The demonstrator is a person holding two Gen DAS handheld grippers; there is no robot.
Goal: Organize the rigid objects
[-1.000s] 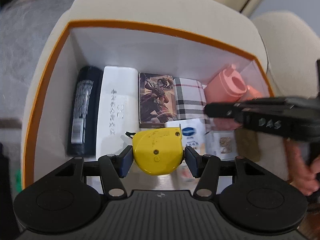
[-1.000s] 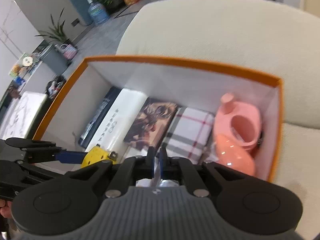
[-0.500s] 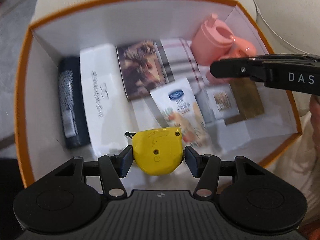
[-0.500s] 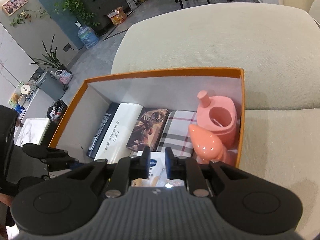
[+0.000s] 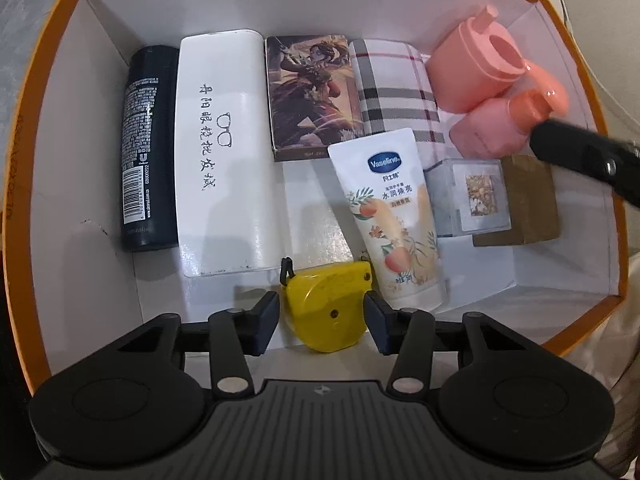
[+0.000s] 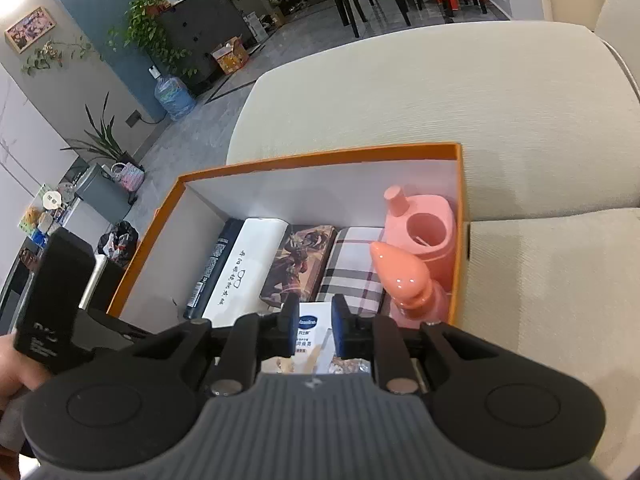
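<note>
Left gripper (image 5: pixel 320 316) fingers closing, gapped around yellow tape measure (image 5: pixel 328 308) (near box (image 5: pixel 24 160) wall); right gripper (image 6: pixel 316 326) fingers narrow, empty.

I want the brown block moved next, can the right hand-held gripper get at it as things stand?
Probably yes. The right hand-held gripper holds nothing, its jaws slightly apart, and the brown block lies uncovered at the box's right side, with only the clear case touching it.
</note>
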